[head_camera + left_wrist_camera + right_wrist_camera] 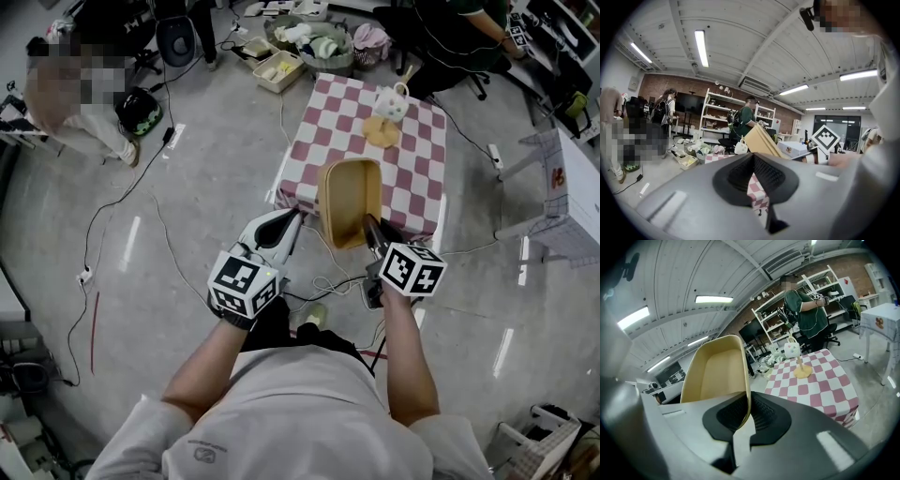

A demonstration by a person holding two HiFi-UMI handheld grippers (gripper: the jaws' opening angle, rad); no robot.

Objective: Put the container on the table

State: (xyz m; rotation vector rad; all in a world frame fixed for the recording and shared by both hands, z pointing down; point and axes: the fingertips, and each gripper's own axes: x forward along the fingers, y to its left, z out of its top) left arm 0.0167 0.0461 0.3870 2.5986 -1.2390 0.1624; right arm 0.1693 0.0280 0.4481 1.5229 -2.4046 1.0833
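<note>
A tan plastic container (349,200) hangs tilted in the air over the near edge of the checkered table (323,127). My right gripper (369,225) is shut on its near rim. In the right gripper view the thin rim of the container (715,373) sits pinched between the black pads (761,416), and the table (825,385) lies ahead. My left gripper (297,217) is shut and holds nothing, just left of the container and apart from it. In the left gripper view its black pads (771,173) meet, and the container (761,140) shows beyond them.
A white mug (391,103) hangs on a wooden stand (381,131) at the table's far side. Bins of cloths (314,42) and a tray (278,69) sit on the floor beyond. Cables (122,197) cross the floor at the left. People stand or sit farther off.
</note>
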